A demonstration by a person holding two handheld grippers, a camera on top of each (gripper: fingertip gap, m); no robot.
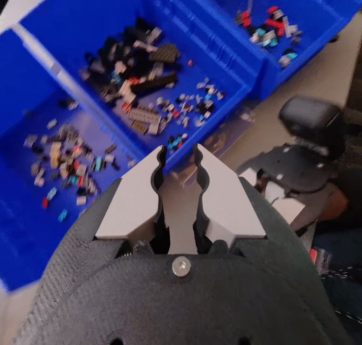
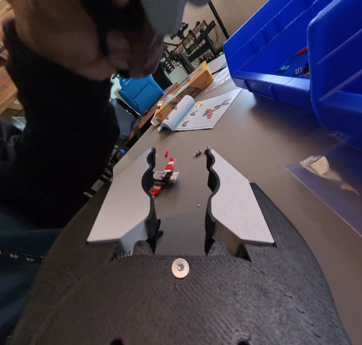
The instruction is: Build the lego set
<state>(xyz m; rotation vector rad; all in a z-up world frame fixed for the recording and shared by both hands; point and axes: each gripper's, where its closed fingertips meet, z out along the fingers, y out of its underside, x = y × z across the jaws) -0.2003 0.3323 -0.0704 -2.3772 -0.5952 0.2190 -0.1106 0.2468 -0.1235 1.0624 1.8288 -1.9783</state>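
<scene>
Left wrist view, going left to right: 3 glossy blue plastic bins, ribbed along the rims. Leftmost bin (image 1: 17,208) with a thin scatter of small bricks (image 1: 64,165), tan, grey, teal, red, all motion-blurred. Middle bin (image 1: 213,47) heaped with darker stuff (image 1: 137,77): black plates, grey studded strips, tiny white bits near the front corner. Third bin (image 1: 278,65) up at the right with a small red, teal and grey cluster (image 1: 268,28). Further right, pale tabletop (image 1: 274,100) and a black device, the other gripper by the look of it, too blurred to say more.

Left gripper (image 1: 179,148) hovering over the front corner of the middle bin. Matte grey wedge fingers (image 1: 135,194) with wavy black rubber pads, coarse 3D-printed black body. Gap narrow but clearly parted, nothing held, nothing touched.

Right wrist view, left to right: blurred dark sleeve and hand, then a half-built red, white and grey lego model (image 2: 165,176) lying on the smooth grey table (image 2: 254,139), just inside the left finger of the right gripper (image 2: 180,150). Whether touching, can't tell. Loose red piece (image 2: 166,153) beyond it, 2 small grey pieces (image 2: 198,153) near the right fingertip. Open instruction booklet (image 2: 199,112) and yellow cardboard box (image 2: 195,80) further back, blue bins (image 2: 274,80) at right, crinkly clear plastic bag (image 2: 333,178) below them.

Right gripper spread wide, empty.
</scene>
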